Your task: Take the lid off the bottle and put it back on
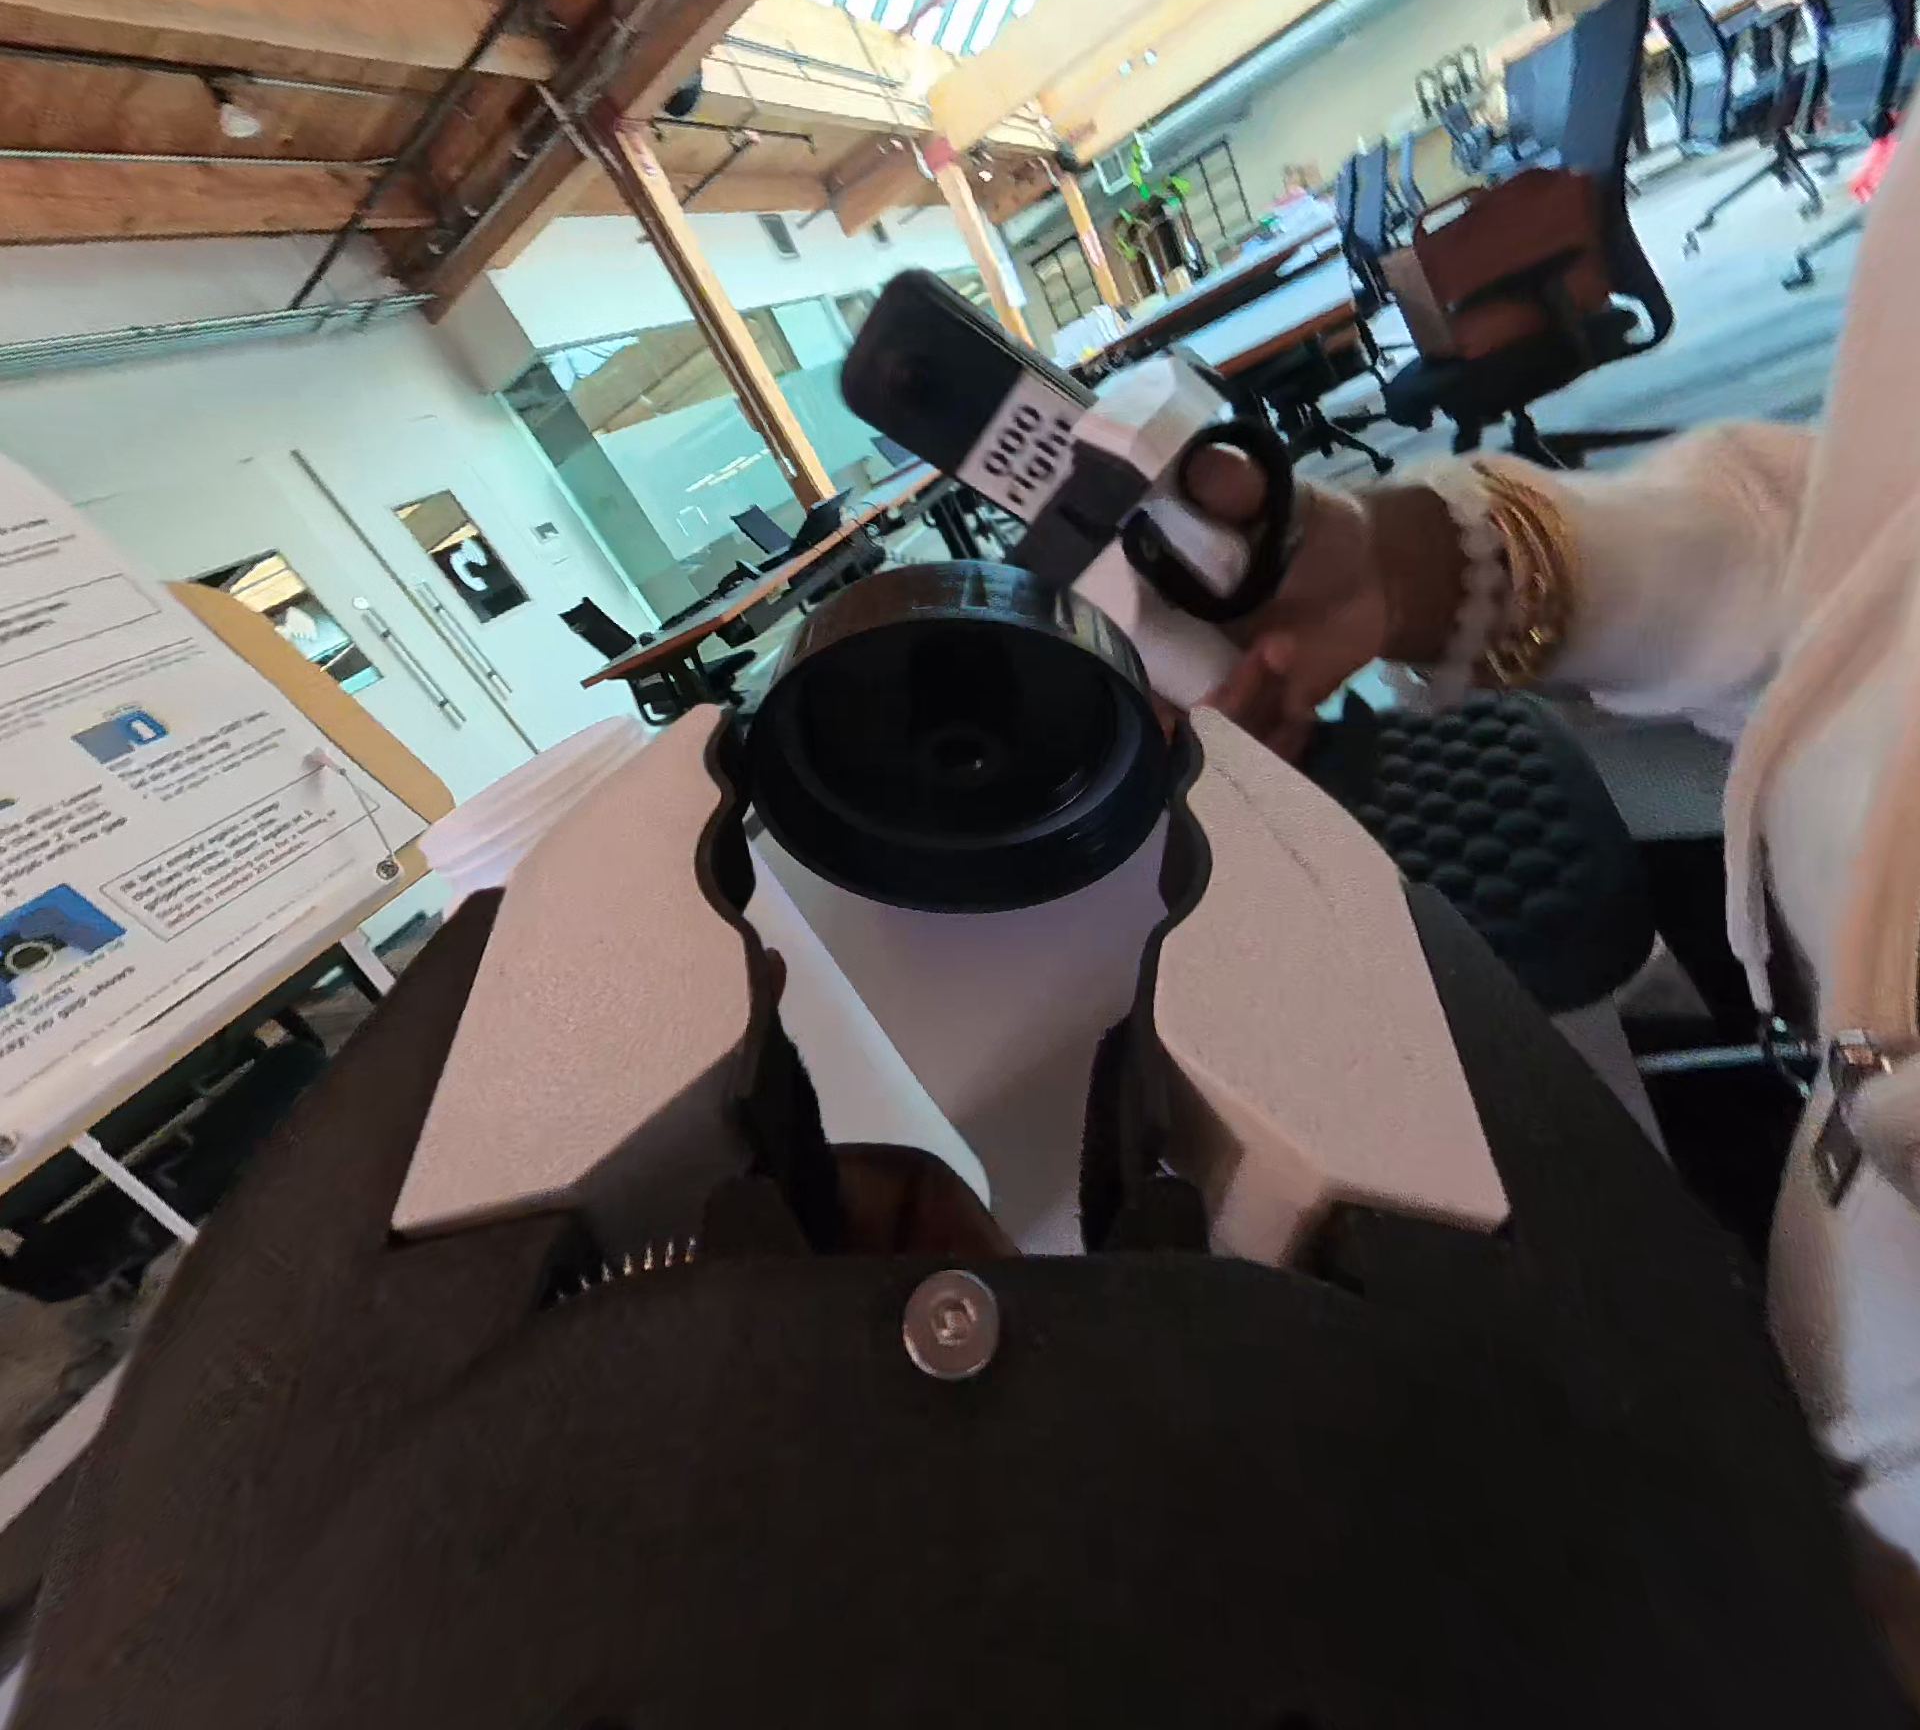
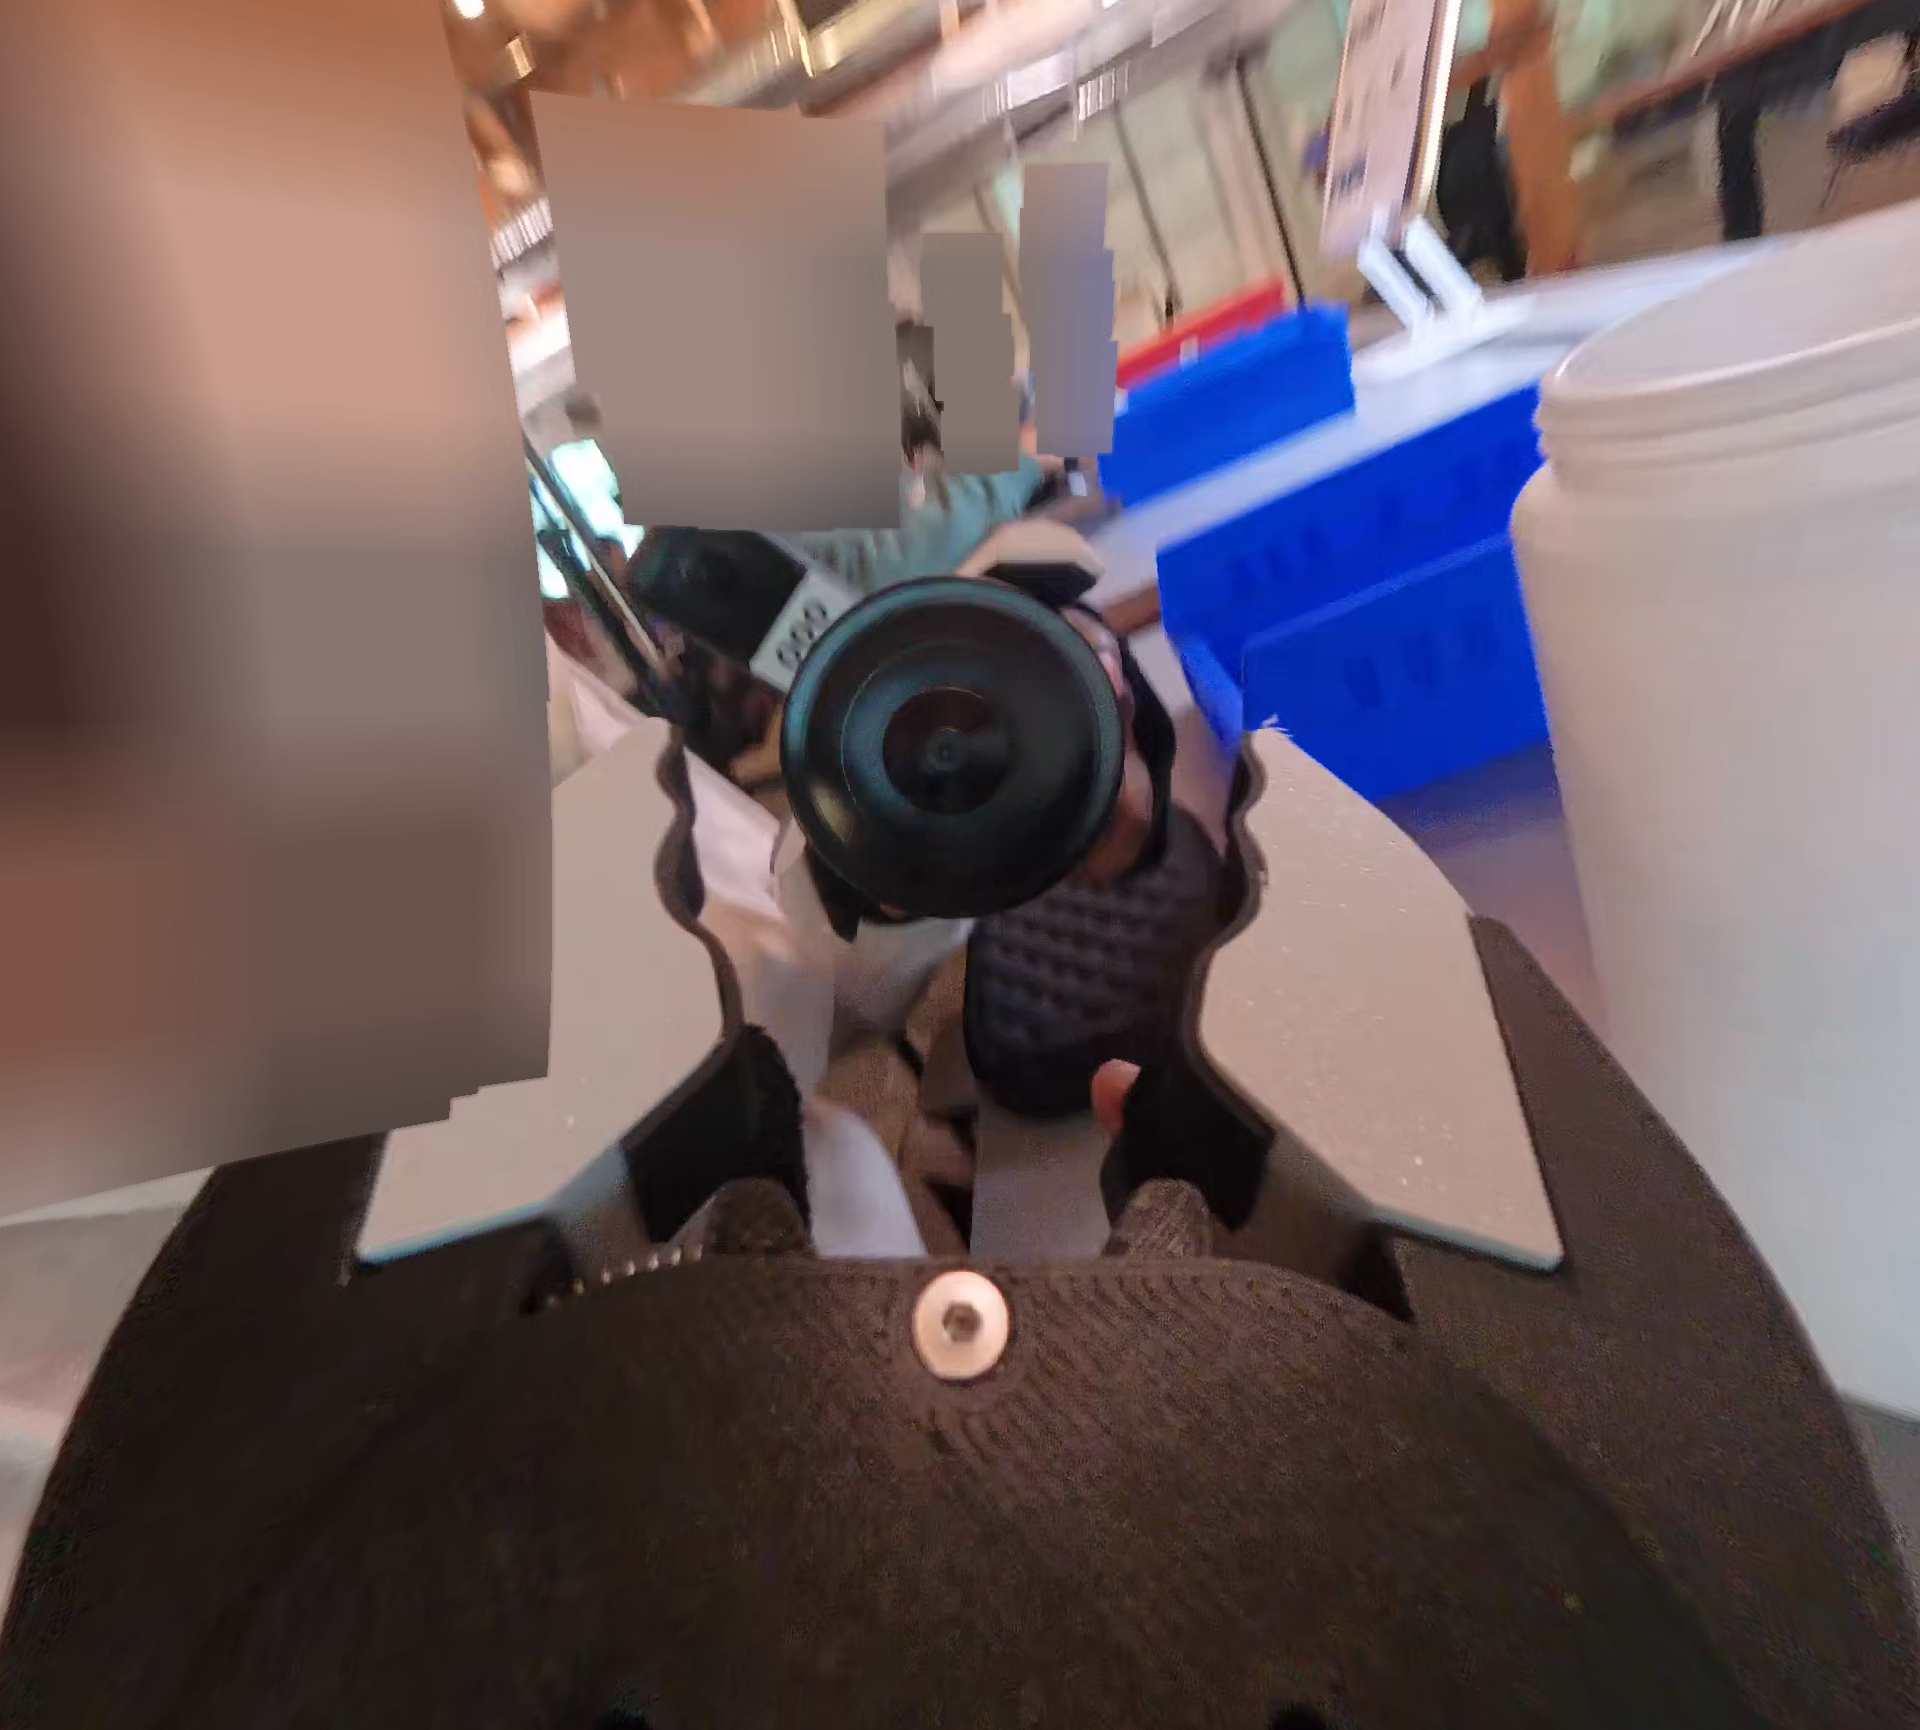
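Note:
My left gripper [image 1: 956,730] is shut on a white bottle [image 1: 935,1015] that lies along its fingers, neck pointing away from the camera. A black round lid [image 1: 956,787] sits on the bottle's far end; I cannot tell how tightly. My right gripper [image 2: 961,740] is open, its fingers spread wider than the lid [image 2: 951,766], which faces it end-on a little beyond the fingertips. In the left wrist view the right gripper's body [image 1: 1101,475] shows just behind the lid, held by a hand [image 1: 1340,600], with its fingertips hidden.
A large open white jar [image 2: 1714,745] stands close on the right of the right gripper. Blue bins [image 2: 1351,600] sit on a table behind. A black honeycomb cushion [image 1: 1496,828] lies below the bottle. A printed board [image 1: 156,849] stands at left.

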`<state>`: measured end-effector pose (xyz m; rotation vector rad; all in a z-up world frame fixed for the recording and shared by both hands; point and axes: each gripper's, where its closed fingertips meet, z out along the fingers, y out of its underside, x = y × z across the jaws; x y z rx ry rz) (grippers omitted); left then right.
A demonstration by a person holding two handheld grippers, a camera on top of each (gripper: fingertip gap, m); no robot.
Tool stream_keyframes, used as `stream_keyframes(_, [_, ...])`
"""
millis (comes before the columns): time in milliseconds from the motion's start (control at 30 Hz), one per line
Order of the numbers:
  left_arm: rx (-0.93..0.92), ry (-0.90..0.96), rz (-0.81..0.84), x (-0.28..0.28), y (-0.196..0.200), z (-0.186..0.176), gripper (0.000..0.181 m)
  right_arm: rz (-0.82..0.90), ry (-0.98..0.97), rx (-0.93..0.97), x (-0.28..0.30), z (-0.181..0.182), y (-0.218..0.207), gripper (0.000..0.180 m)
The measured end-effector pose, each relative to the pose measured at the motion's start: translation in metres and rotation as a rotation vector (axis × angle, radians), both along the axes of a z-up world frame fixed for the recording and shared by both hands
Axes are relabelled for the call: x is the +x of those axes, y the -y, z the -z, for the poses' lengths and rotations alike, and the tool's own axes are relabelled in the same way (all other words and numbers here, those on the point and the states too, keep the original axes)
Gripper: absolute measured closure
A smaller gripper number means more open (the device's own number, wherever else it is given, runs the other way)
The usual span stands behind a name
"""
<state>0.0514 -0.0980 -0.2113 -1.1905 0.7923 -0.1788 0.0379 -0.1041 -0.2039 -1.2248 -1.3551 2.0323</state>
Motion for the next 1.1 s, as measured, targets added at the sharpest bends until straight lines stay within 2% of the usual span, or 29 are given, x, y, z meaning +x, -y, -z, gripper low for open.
stream_keyframes(33, [-0.001, -0.033, 0.009, 0.001, 0.001, 0.003, 0.103, -0.021, 0.056, 0.045, -0.001, 0.005, 0.003, 0.079])
stream_keyframes(167, [0.02, -0.145, -0.038, 0.0, -0.004, 0.009, 0.103, -0.047, 0.159, 0.178, -0.003, 0.013, 0.009, 0.099])
stream_keyframes(267, [0.038, -0.162, -0.04, 0.002, -0.006, 0.008, 0.103, -0.031, 0.2, 0.255, -0.005, 0.019, 0.009, 0.11])
stream_keyframes(400, [0.041, -0.1, -0.085, -0.001, -0.011, -0.002, 0.103, 0.006, 0.147, 0.285, -0.005, 0.009, 0.005, 0.111])
stream_keyframes(533, [-0.109, 0.15, -0.217, -0.034, -0.034, -0.015, 0.078, 0.063, 0.111, 0.475, 0.006, -0.023, -0.018, 0.109])
stream_keyframes(600, [-0.223, 0.264, -0.307, -0.057, -0.055, -0.011, 0.059, 0.073, 0.12, 0.693, 0.01, -0.041, -0.036, 0.111])
stream_keyframes(633, [-0.271, 0.287, -0.331, -0.064, -0.066, -0.007, 0.057, 0.059, 0.149, 0.827, 0.01, -0.045, -0.048, 0.111])
stream_keyframes(700, [-0.349, 0.298, -0.34, -0.067, -0.086, 0.003, 0.056, 0.045, 0.256, 1.066, 0.002, -0.048, -0.08, 0.111])
stream_keyframes(800, [-0.458, 0.293, -0.318, -0.058, -0.111, 0.025, 0.056, -0.085, 0.404, 1.279, -0.018, -0.044, -0.107, 0.111])
stream_keyframes(900, [-0.503, 0.223, -0.35, -0.059, -0.128, 0.046, 0.059, -0.227, 0.496, 1.36, -0.041, -0.037, -0.112, 0.111])
stream_keyframes(1033, [-0.539, 0.198, -0.312, -0.054, -0.137, 0.073, 0.094, -0.38, 0.65, 1.432, -0.054, -0.018, -0.115, 0.111])
stream_keyframes(1100, [-0.529, 0.225, -0.296, -0.053, -0.137, 0.075, 0.094, -0.427, 0.705, 1.449, -0.054, -0.011, -0.117, 0.111])
